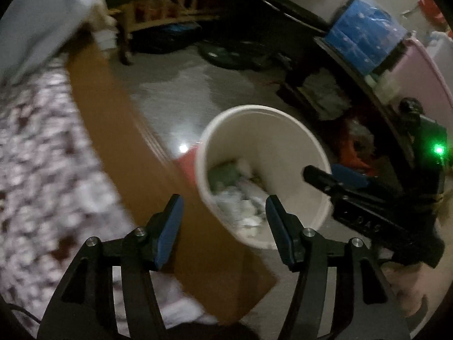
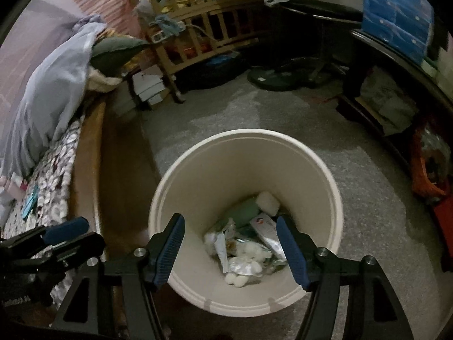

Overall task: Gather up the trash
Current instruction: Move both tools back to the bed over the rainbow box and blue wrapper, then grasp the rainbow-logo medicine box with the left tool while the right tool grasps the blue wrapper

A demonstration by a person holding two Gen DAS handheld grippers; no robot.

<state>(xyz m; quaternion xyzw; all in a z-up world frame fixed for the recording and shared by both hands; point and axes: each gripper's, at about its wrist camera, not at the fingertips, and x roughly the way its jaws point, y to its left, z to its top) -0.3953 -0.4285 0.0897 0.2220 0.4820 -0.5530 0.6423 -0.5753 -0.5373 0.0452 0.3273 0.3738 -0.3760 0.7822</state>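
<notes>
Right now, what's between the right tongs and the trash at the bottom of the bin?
Nothing: the right tongs hang open above the bin, only air down to the trash, per the right wrist view.

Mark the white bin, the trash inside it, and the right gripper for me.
white bin [image 2: 325, 187]: right wrist view, right inner wall.
trash [image 2: 246, 252]: right wrist view, crumpled wrappers on the bin's bottom.
right gripper [image 2: 230, 248]: right wrist view, midway between its open blue fingertips.

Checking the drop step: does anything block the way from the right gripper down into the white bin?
Nothing visible does. The right gripper hangs over the white bin, jaws apart and empty, with only the trash pile at the bottom below.
</notes>
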